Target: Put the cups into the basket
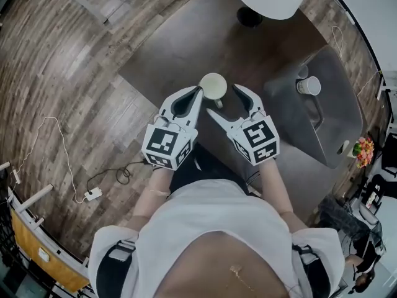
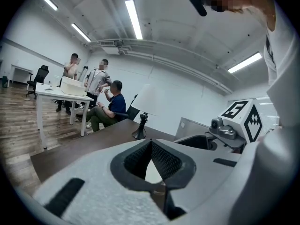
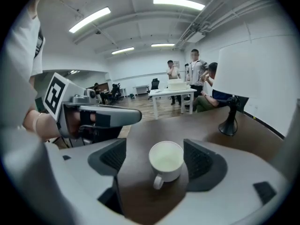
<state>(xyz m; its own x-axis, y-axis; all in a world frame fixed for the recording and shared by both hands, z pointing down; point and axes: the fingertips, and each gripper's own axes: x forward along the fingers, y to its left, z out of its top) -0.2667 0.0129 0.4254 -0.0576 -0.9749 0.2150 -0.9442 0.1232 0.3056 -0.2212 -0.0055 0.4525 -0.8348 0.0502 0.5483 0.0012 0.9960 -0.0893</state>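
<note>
A white cup point(image 3: 166, 159) stands on the dark desk point(image 1: 186, 48) between the spread jaws of the right claw point(image 1: 224, 99). The pads are clear of it and its handle faces near. The left claw point(image 1: 197, 93), closed and empty, is just left of it. Another cup point(image 1: 308, 85) sits in the grey basket point(image 1: 335, 117) at right.

You're in an open office: strip lights point(image 2: 133, 18) overhead, a white desk point(image 2: 56, 93) with people point(image 2: 111, 101) round it, swivel chairs point(image 2: 41, 75), a wood floor point(image 1: 62, 73).
</note>
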